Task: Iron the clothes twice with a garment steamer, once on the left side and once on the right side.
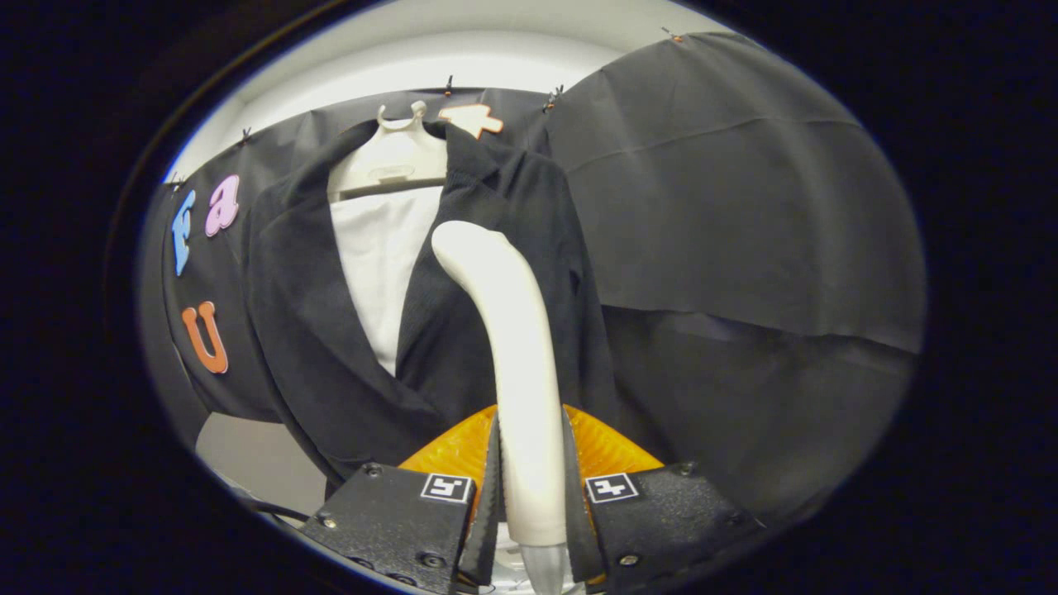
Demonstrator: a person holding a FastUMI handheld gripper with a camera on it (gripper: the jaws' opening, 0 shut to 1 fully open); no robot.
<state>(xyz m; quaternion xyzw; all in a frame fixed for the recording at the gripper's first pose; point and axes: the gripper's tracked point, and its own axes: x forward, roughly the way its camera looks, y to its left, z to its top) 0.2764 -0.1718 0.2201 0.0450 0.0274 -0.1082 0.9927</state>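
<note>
Between the fingers of the gripper (529, 463), both pressing on it, stands the smooth, curved garment steamer (512, 347); its rounded head lies against the right front of the dark ribbed jacket (314, 330) on a pale hanger (393, 161).

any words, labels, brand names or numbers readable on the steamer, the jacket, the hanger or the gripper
None can be read.
Steamer, held between the closed fingers: plain, no print visible.
Jacket and white shirt beneath it: no tag or logo visible.
Hanger: a faint raised mark, too blurred to read.
Gripper: two square black-and-white pattern tags, which are codes, not words or numbers.
</note>
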